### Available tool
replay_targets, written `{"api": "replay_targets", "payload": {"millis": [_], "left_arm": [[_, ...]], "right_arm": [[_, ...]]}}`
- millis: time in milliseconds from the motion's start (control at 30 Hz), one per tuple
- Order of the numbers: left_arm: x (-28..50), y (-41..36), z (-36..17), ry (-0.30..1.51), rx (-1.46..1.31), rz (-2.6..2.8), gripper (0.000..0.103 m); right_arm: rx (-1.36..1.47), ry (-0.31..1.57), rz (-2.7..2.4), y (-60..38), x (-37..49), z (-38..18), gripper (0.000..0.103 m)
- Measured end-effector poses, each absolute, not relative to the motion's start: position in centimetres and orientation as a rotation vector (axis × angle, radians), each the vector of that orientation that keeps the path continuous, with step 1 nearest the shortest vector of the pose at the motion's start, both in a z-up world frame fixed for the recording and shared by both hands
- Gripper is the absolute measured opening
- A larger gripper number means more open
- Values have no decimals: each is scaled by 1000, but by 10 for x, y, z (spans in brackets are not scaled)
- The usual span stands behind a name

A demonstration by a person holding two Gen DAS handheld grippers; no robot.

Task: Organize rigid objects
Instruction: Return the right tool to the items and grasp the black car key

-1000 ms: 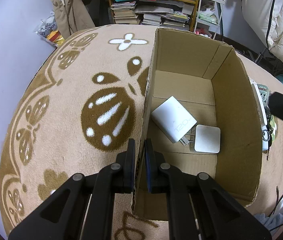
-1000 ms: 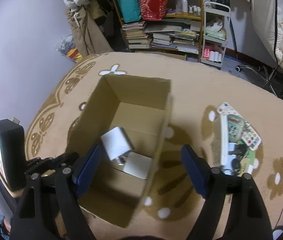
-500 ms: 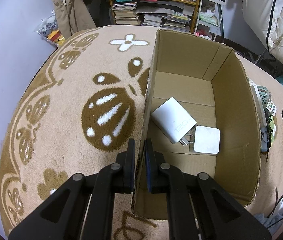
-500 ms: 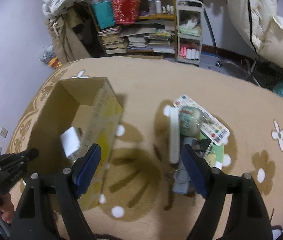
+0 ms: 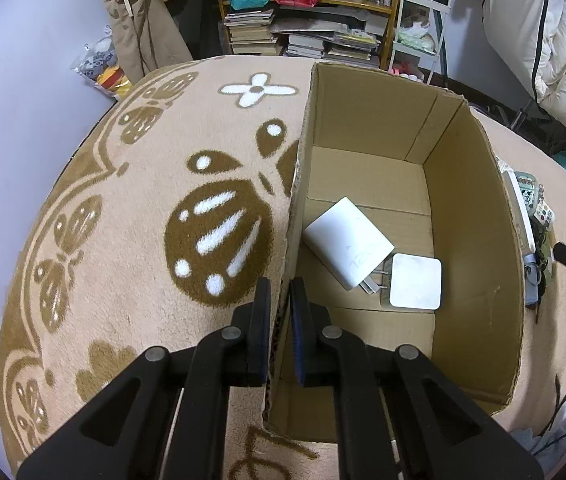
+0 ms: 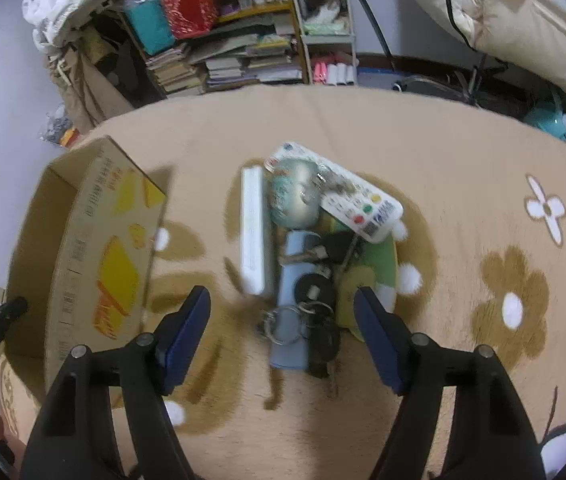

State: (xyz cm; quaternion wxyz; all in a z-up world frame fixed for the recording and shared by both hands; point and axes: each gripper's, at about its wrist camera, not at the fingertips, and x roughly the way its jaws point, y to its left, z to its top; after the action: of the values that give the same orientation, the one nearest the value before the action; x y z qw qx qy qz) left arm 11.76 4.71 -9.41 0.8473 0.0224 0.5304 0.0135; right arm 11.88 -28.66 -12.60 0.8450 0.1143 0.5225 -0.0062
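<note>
1. Your left gripper [image 5: 280, 320]: clamped on the left wall of the cardboard box [image 5: 479, 248], one finger outside the wall, one inside, at the wall's near end.
2. Cardboard box: open-topped, standing on the patterned carpet [image 5: 123, 208]; in your right wrist view it lies to the left [image 6: 95, 248], with yellow print on its outer side.
3. Box contents: a white charger [image 5: 347, 244] with its prongs pointing toward a smaller white square adapter [image 5: 415, 281]; the two touch, both just beyond and right of your left gripper.
4. Your right gripper [image 6: 283, 320]: fingers wide apart, holding nothing, hovering over the near end of a pile of loose items on the carpet.
5. Pile, near to far: key rings [image 6: 285, 322] and dark keys on a light blue case [image 6: 295, 280] between your fingers; a long white bar [image 6: 253, 232] on the left; a green pad [image 6: 375, 272] on the right; a round grey-green item [image 6: 295, 200]; a white remote [image 6: 347, 196] farthest.
</note>
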Motion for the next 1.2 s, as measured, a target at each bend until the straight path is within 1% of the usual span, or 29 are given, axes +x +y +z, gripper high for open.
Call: {"api": "replay_targets", "payload": {"millis": [33,67,267,500,533,567,633,867,967,1200], "left_arm": [[118,47,-94,1119,48,29,9],[118,47,-94,1118,50,29,9],[118,49,-93,1120,55,31,9],[117,48,-93,1121,50,31,10],[117,48,-93,1121,53,32,10],[117,48,-93,1120,58,33,10],[116,48,-93,1116,68,35,10],[116,47,-94,1114,78,39,10],[116,46,-94,1114,77,39,10],[116,43,-94,1108,100,44,10]], "right_arm": [[248,1103,-7,-290,118,-131,57],[255,1109,2,-292,119,-136,51],[384,1132,-18,-313,118,-159,51],[457,1126,-20,-320,119,-170,51],[470,1124,-15,-321,120,-171,49],[481,1125,-6,-321,121,-173,39],[486,1141,-1,-319,125,-178,33],[500,1116,-40,-315,125,-187,33],[481,1120,-55,-314,124,-184,30],[531,1114,-69,-318,110,-172,29]]}}
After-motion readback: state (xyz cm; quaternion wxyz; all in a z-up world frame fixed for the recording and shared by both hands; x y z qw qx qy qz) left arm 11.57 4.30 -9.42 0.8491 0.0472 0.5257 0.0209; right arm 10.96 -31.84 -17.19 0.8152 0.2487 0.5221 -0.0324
